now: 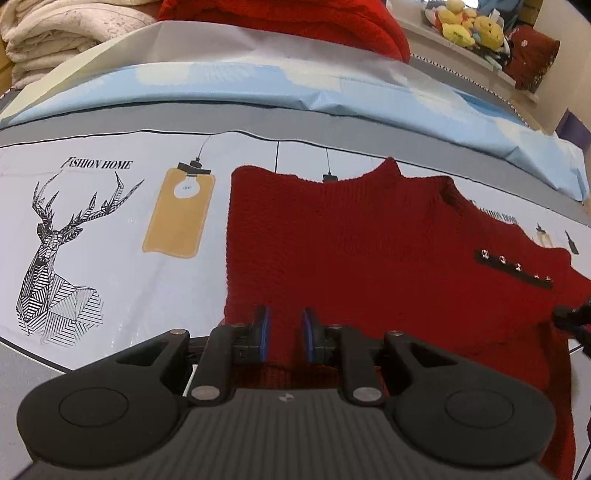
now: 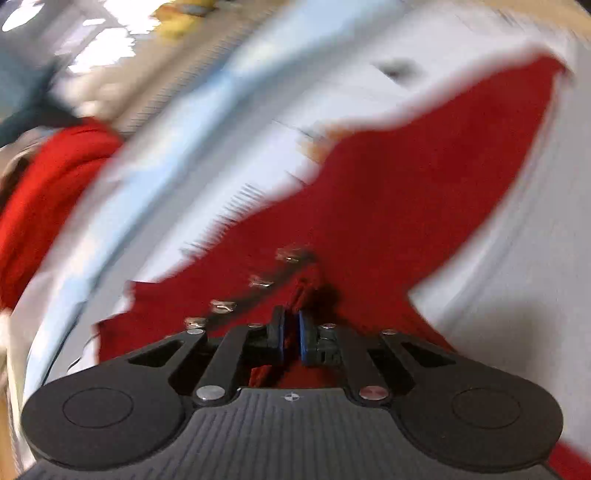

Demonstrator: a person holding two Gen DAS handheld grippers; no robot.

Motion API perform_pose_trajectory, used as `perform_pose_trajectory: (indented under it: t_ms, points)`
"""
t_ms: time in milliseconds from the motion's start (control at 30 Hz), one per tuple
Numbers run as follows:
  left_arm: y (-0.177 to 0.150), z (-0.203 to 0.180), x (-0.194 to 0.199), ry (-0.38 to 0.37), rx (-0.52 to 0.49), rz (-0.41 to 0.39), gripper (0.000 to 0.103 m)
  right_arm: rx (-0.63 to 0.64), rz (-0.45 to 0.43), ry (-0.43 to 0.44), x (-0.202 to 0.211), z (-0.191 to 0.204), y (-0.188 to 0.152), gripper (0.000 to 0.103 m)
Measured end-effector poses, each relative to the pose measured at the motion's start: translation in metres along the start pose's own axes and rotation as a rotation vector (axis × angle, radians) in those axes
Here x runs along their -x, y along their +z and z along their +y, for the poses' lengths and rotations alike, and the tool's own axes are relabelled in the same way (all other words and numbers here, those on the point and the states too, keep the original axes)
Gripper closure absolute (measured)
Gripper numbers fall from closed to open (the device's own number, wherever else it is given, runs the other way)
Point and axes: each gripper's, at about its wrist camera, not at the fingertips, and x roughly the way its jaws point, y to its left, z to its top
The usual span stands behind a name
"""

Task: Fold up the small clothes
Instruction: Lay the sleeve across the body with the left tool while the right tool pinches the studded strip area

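A dark red knit sweater [image 1: 369, 240] lies flat on the printed table cover, neck toward the far side. A black strip with metal buttons [image 1: 513, 267] runs along its right shoulder. My left gripper [image 1: 286, 325] sits at the bottom hem, its blue pads narrowly apart with red knit filling the gap. The right gripper's tip [image 1: 570, 317] shows at the right edge. In the blurred right wrist view, my right gripper [image 2: 290, 325] has its pads almost together, pinching a raised fold of the sweater [image 2: 406, 184] beside the buttons [image 2: 258, 282]. A sleeve stretches to the upper right.
The white cover [image 1: 110, 288] carries a deer print [image 1: 55, 240] and lamp drawings. Behind it lie a light blue sheet [image 1: 258, 88], a bright red blanket [image 1: 295, 18] and folded cream blankets [image 1: 55, 33]. Plush toys [image 1: 469, 22] sit on a shelf at the far right.
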Motion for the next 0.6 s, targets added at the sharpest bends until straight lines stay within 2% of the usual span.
perform_pose_trajectory:
  t_ms: [67,167,267,333,400,433,467,500,533,600]
  points:
    - [0.000,-0.001,-0.002,0.004,-0.003,0.004,0.083,0.069,-0.038,0.006,0.007,0.012,0.001,0.091]
    - [-0.001,-0.002,-0.005,0.009,-0.009,0.010,0.083,0.150,-0.118,0.044,0.026,0.023,-0.001,0.075]
    - [-0.003,-0.004,-0.008,0.017,-0.017,0.018,0.082,0.191,-0.164,0.079,0.036,0.027,0.000,0.075]
    - [-0.004,-0.004,-0.010,0.020,-0.018,0.023,0.082,0.202,-0.161,0.100,0.034,0.025,0.005,0.075]
    - [-0.005,-0.004,-0.013,0.022,-0.019,0.029,0.082,0.188,-0.079,0.125,0.018,0.020,0.011,0.071]
    - [-0.006,-0.003,-0.015,0.027,-0.019,0.034,0.081,0.177,0.021,0.121,0.003,0.016,0.011,0.067]
    - [-0.006,-0.002,-0.018,0.032,-0.015,0.038,0.081,0.176,0.112,0.090,-0.010,0.012,0.010,0.065]
    - [-0.007,-0.001,-0.020,0.035,-0.009,0.045,0.081,0.180,0.169,0.017,-0.020,0.006,0.007,0.065]
    - [-0.008,0.001,-0.022,0.033,-0.002,0.051,0.081,0.176,0.158,0.005,-0.021,0.001,0.006,0.069]
    - [-0.007,0.003,-0.022,0.034,0.010,0.050,0.081,0.176,0.139,0.020,-0.017,0.003,0.008,0.071]
